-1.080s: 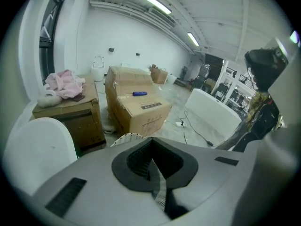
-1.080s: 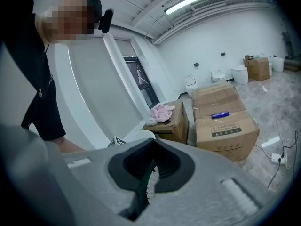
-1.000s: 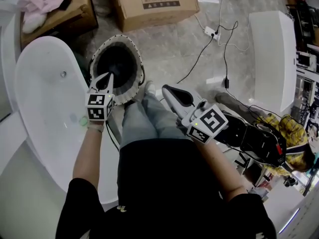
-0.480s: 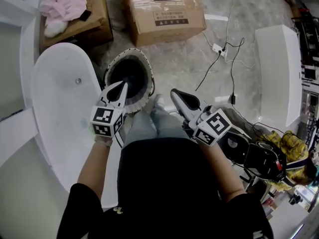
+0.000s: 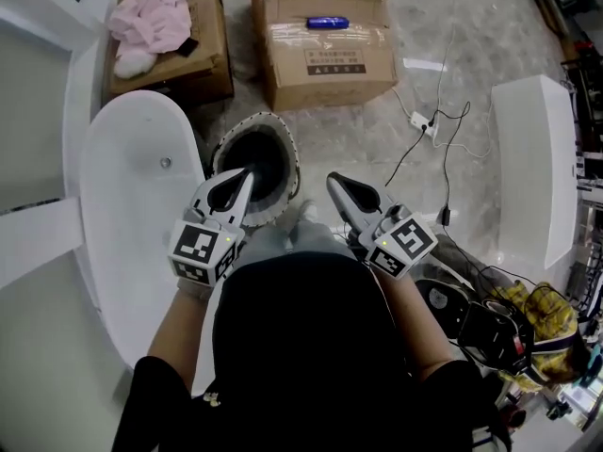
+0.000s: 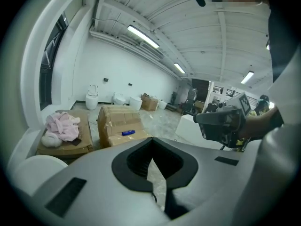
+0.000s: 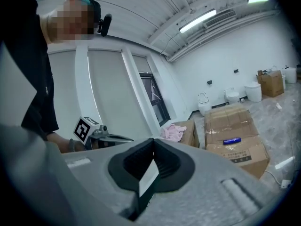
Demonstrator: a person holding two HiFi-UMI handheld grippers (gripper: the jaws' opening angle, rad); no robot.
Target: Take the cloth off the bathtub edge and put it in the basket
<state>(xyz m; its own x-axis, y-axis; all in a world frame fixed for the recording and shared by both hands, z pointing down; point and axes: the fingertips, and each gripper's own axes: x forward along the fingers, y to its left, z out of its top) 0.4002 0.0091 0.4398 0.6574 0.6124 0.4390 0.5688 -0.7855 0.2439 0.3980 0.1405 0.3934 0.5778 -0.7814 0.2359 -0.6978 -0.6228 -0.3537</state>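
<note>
Head view: my left gripper (image 5: 245,174), right gripper (image 5: 334,181) both closed, empty. No cloth seen on bathtub (image 5: 132,205) rim; basket (image 5: 281,137) interior dark. Cloth likely soft, light: pinch fold.

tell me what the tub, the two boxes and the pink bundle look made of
Bathtub: glossy white, likely acrylic or ceramic, smooth sheen. Boxes: matte brown cardboard, taped seams. Pink bundle: soft fabric, crumpled folds.
</note>
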